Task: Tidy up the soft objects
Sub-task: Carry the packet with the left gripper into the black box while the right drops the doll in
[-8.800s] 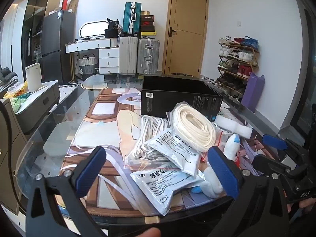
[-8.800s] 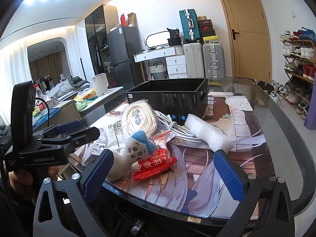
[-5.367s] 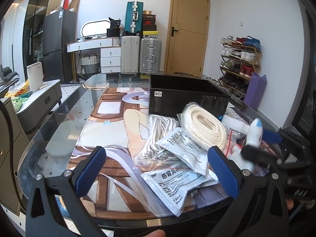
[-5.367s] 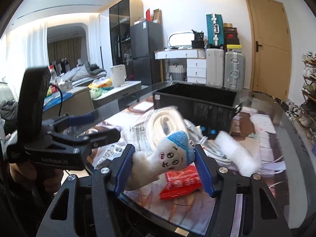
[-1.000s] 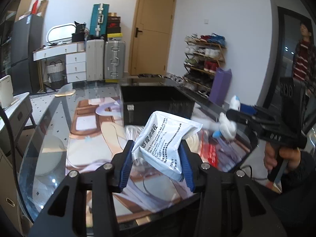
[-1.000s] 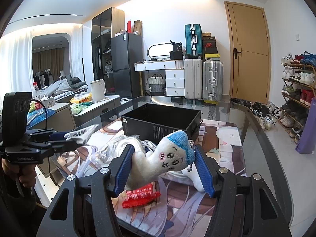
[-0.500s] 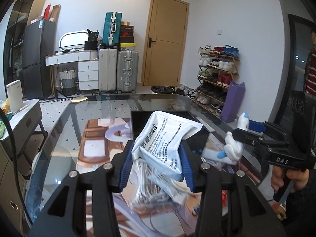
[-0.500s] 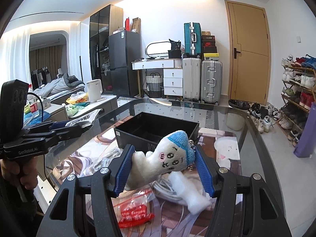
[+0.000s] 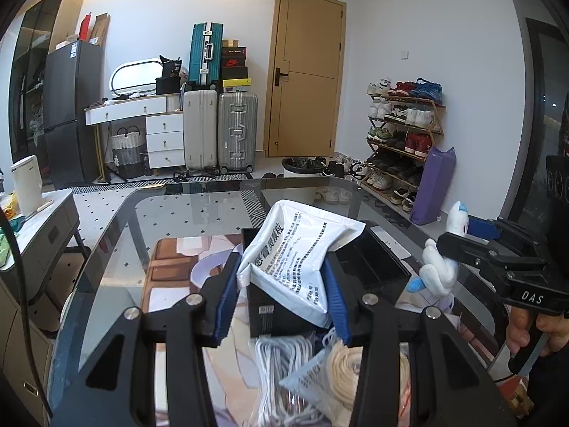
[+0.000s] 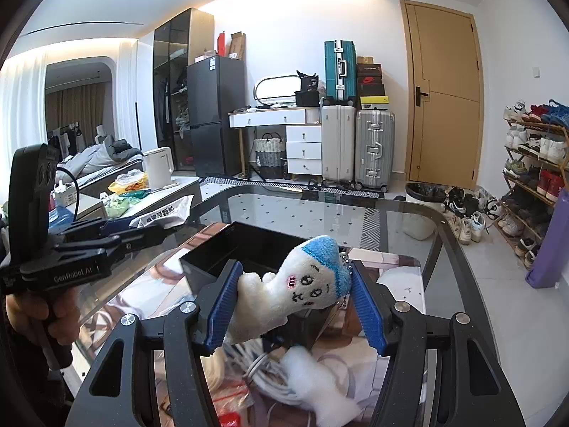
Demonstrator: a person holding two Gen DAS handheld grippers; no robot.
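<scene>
Left hand-held gripper (image 9: 282, 302): we clamp the pouch (image 9: 297, 256), raised over the box (image 9: 373, 267) for dropping in.
Right hand-held gripper (image 10: 295, 306): we pinch the plush (image 10: 298, 288) above the same box (image 10: 249, 245).
Worktop (image 9: 106, 284): rope (image 9: 355, 373) waits.

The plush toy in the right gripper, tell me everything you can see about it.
The plush toy is a small, fuzzy white stuffed figure with a blue cap-like top, a stitched face with pink cheeks, and a little metal chain at its cap end. It lies tilted, cap end up to the right, squeezed between the blue pads of the right gripper, which is shut on it. It hangs in the air in front of the open black box, touching nothing else. From the left wrist view it shows white with blue tips.
</scene>
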